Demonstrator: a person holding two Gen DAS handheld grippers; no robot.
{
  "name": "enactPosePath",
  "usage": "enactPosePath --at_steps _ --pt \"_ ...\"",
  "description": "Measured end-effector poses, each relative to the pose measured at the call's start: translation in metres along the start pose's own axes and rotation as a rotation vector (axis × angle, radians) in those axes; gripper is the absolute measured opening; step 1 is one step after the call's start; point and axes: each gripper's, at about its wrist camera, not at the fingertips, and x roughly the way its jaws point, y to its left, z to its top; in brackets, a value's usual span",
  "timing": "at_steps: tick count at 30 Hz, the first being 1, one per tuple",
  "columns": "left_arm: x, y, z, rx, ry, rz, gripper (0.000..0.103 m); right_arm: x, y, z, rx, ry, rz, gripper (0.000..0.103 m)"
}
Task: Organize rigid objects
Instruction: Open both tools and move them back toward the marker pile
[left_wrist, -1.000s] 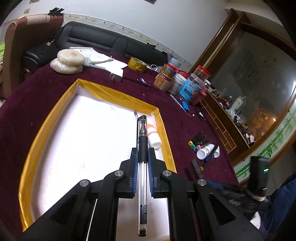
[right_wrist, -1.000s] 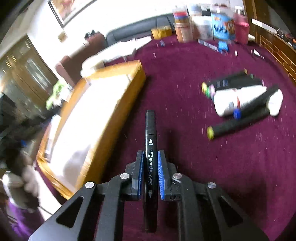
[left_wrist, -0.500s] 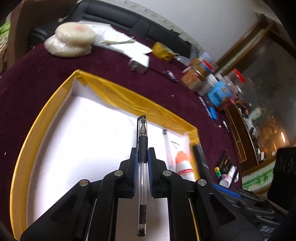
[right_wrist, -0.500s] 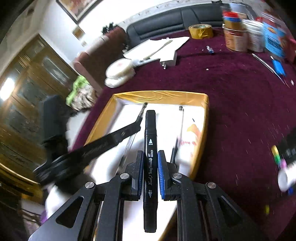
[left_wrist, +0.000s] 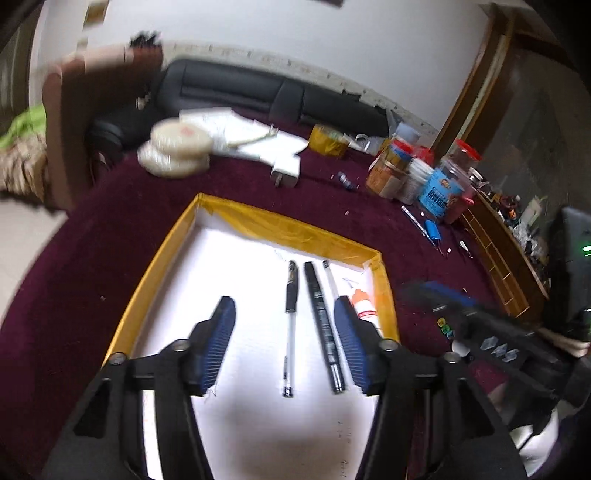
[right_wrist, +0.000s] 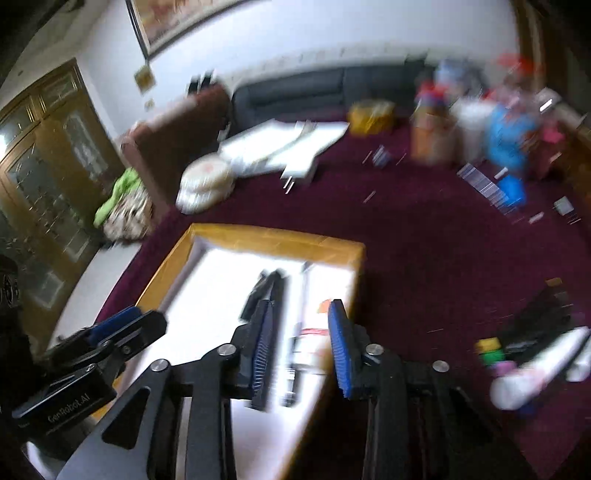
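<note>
A white tray with a yellow taped rim (left_wrist: 295, 227) sits on the maroon table. In it lie a clear gel pen (left_wrist: 290, 325), a black marker (left_wrist: 323, 325), another clear pen (left_wrist: 330, 280) and a small white bottle with an orange cap (left_wrist: 364, 306), side by side. My left gripper (left_wrist: 284, 314) is open and empty above the pen and marker. My right gripper (right_wrist: 301, 325) is open and empty over the tray's right part (right_wrist: 280, 238); that view is blurred. The left gripper (right_wrist: 110, 328) shows at its lower left.
Several markers and a white tube (right_wrist: 535, 354) lie on the cloth right of the tray. Jars and cans (left_wrist: 424, 177), a tape roll (left_wrist: 328, 146), a white charger (left_wrist: 286, 170), papers and round white packs (left_wrist: 177, 147) stand at the back. A sofa is behind.
Both grippers have opened. The gel pen and the black marker now lie in the tray. Both grippers have pulled back and up from them.
</note>
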Motion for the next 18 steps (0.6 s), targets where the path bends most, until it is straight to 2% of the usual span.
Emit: enactPosePath --at_steps 1,2,3,4,5,6,12,18 --pt "-0.007 -0.007 -0.003 0.020 -0.025 0.015 0.057 -0.020 -0.007 -0.004 -0.007 -0.073 -0.055 0.046" --pt "-0.015 -0.016 -0.007 0.047 -0.053 0.031 0.057 -0.037 -0.014 -0.008 -0.010 -0.145 -0.104 0.065" --pt "-0.019 -0.022 -0.009 0.064 -0.068 0.040 0.057 -0.053 -0.022 -0.012 -0.007 -0.213 -0.145 0.076" --pt "-0.022 -0.030 -0.012 0.083 -0.079 0.049 0.057 -0.066 -0.031 -0.017 0.002 -0.277 -0.176 0.092" --pt "-0.026 -0.041 -0.016 0.108 -0.090 0.057 0.057 -0.081 -0.045 -0.024 0.023 -0.342 -0.202 0.094" --pt "-0.029 -0.049 -0.020 0.124 -0.100 0.058 0.057 -0.086 -0.055 -0.026 0.041 -0.354 -0.213 0.094" --pt "-0.042 -0.100 -0.039 0.221 -0.121 0.069 0.057 -0.104 -0.142 -0.053 0.262 -0.273 -0.262 0.094" --pt "-0.043 -0.144 -0.057 0.309 -0.107 0.103 0.057 -0.122 -0.195 -0.087 0.366 -0.230 -0.285 0.094"
